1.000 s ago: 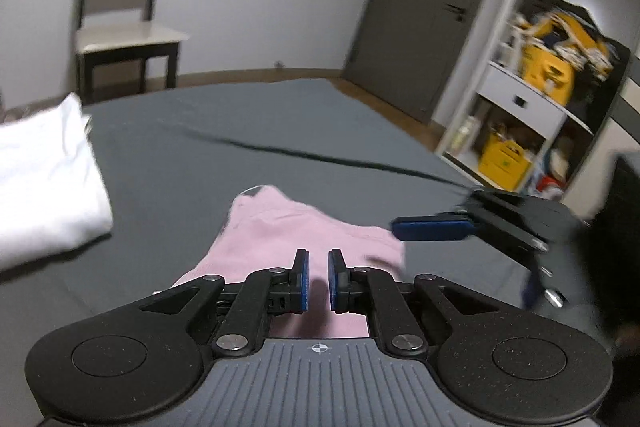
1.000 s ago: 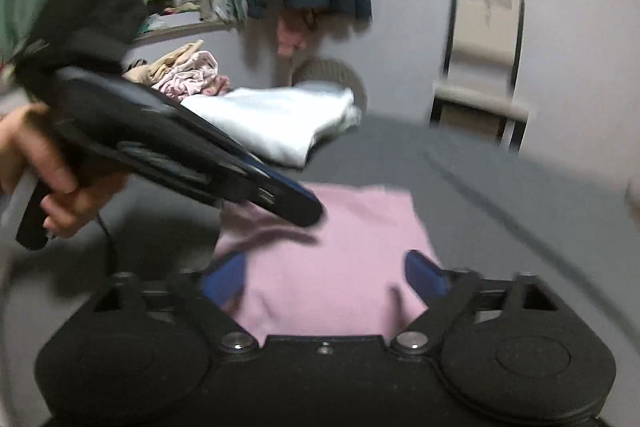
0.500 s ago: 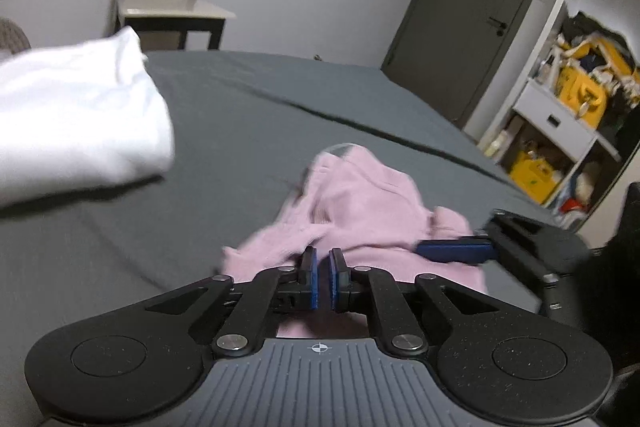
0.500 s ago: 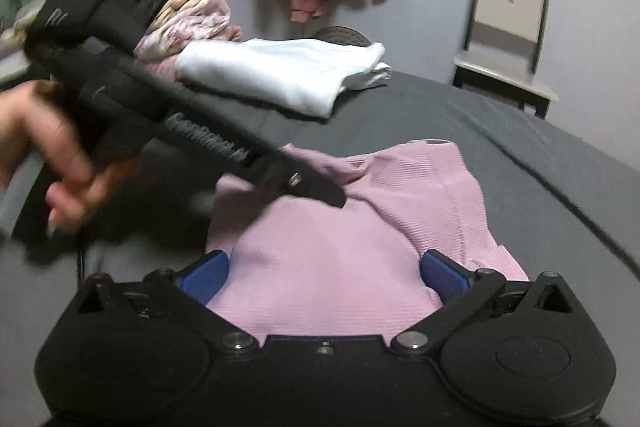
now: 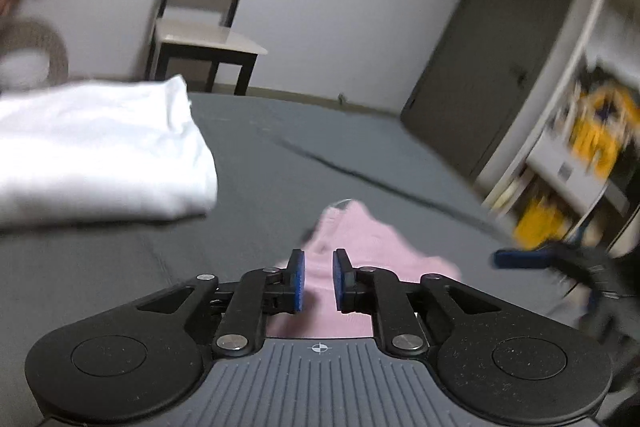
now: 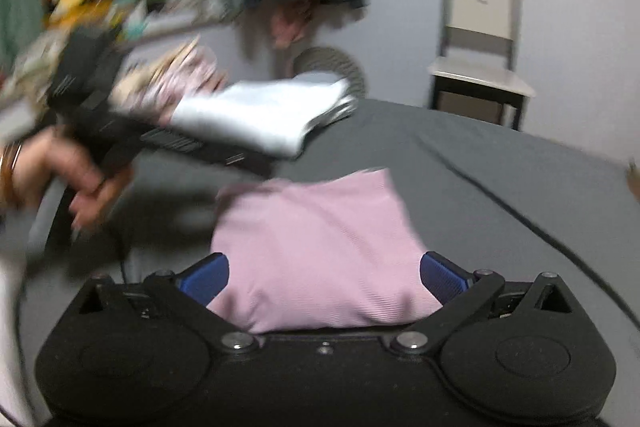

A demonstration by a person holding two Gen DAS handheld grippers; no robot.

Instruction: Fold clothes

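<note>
The left tool (image 5: 318, 281) has just parted its pads and let go; the right tool (image 6: 324, 277) stays spread wide. The pink garment (image 6: 320, 247) now lies folded on the bed (image 5: 280, 163), ready for stacking.

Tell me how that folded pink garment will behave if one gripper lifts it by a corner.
The pink garment looks like thin ribbed knit, so it is probably floppy and light. Its edges already lie rumpled, so lifted by one corner the fold would likely fall open. On the grey bedsheet it would probably bunch rather than slide.
</note>
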